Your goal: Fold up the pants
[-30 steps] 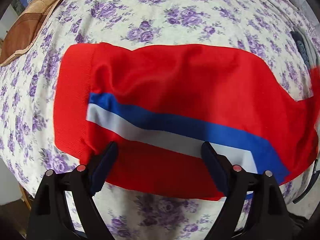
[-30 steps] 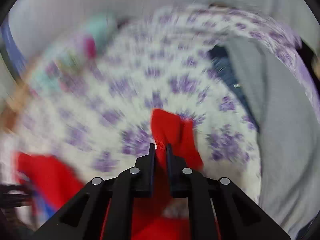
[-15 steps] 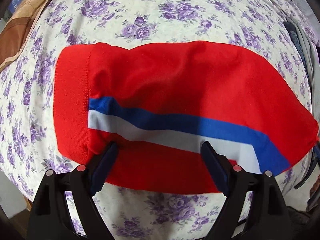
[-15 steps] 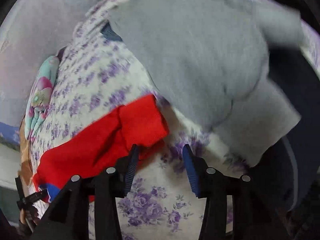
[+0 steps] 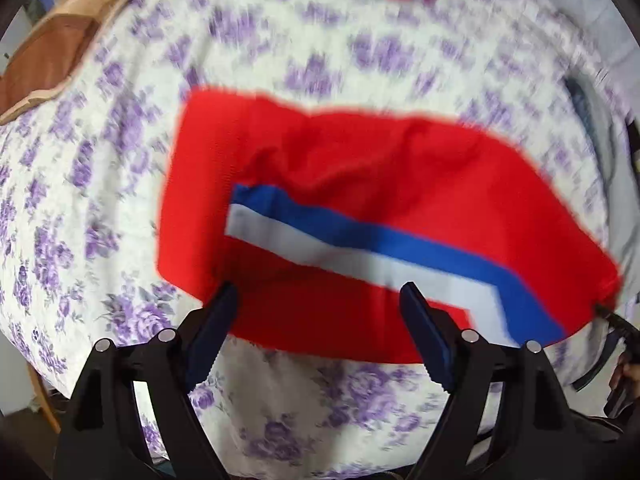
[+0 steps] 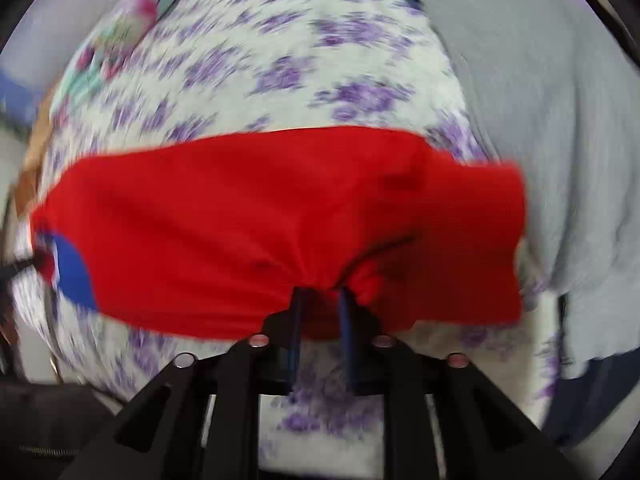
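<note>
We see the red pants lying folded on the floral bed. Left gripper jaws stand wide, empty, above the near edge. Right gripper jaws have just been closing, near-edge cloth bunched between them.

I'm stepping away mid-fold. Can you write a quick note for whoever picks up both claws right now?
Left claw: open, over the near edge of the red pants, holding nothing.
Right claw: jaws have just been closing, with red cloth bunched between them.
Pants: a flat band on the floral bedsheet, stripe facing up.
Left to do: probably another fold, then smoothing.
</note>
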A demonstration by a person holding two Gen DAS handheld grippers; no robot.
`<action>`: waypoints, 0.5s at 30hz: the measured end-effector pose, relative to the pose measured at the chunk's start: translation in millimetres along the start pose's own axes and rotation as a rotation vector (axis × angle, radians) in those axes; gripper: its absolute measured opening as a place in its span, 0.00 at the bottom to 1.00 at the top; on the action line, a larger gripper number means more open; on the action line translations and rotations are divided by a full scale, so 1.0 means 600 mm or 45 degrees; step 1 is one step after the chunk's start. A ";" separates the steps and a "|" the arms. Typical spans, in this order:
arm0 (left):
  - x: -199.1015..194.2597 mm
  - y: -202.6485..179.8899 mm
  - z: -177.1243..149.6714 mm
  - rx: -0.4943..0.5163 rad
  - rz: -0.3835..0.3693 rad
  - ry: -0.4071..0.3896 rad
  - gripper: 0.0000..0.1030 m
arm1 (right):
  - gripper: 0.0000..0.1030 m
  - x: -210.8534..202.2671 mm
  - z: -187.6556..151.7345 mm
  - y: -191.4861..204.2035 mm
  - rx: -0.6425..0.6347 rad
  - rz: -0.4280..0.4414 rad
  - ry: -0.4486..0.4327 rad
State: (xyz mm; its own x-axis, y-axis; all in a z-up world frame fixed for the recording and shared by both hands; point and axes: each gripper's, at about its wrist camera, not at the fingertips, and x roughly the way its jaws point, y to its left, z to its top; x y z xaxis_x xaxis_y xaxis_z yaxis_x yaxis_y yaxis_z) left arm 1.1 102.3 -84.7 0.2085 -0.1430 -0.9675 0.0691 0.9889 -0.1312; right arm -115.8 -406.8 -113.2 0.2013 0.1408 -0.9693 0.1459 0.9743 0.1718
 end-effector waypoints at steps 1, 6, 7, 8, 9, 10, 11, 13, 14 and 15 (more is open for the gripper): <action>-0.021 -0.003 -0.001 0.026 -0.010 -0.065 0.79 | 0.48 -0.010 0.011 0.030 -0.124 -0.007 0.036; -0.058 -0.021 0.033 0.078 0.030 -0.227 0.91 | 0.69 -0.055 0.080 0.126 -0.294 0.013 -0.166; -0.050 -0.027 0.052 0.059 0.076 -0.237 0.91 | 0.71 -0.053 0.102 0.156 -0.305 0.015 -0.227; -0.044 -0.023 0.068 0.033 0.090 -0.236 0.91 | 0.72 -0.048 0.117 0.179 -0.318 0.006 -0.255; -0.037 -0.010 0.081 -0.008 0.088 -0.224 0.91 | 0.72 -0.036 0.137 0.217 -0.345 0.021 -0.274; -0.021 0.000 0.093 -0.061 0.090 -0.187 0.91 | 0.72 -0.031 0.149 0.245 -0.376 0.067 -0.283; -0.006 0.005 0.100 -0.093 0.109 -0.148 0.91 | 0.72 -0.020 0.166 0.271 -0.413 0.116 -0.292; 0.030 0.020 0.109 -0.138 0.231 -0.075 0.91 | 0.72 0.009 0.196 0.342 -0.518 0.196 -0.278; 0.048 0.030 0.103 -0.150 0.338 -0.042 0.93 | 0.71 0.025 0.212 0.371 -0.552 0.204 -0.263; 0.059 0.037 0.098 -0.160 0.360 -0.020 0.93 | 0.71 0.036 0.225 0.389 -0.564 0.211 -0.251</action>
State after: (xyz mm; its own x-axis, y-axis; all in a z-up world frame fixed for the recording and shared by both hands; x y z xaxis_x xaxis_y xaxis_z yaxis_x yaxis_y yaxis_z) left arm 67.5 116.8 -109.0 0.2176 0.1392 -0.9661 -0.1149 0.9866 0.1162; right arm 53.7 -200.1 -70.3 0.3718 0.3057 -0.8765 -0.3192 0.9288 0.1884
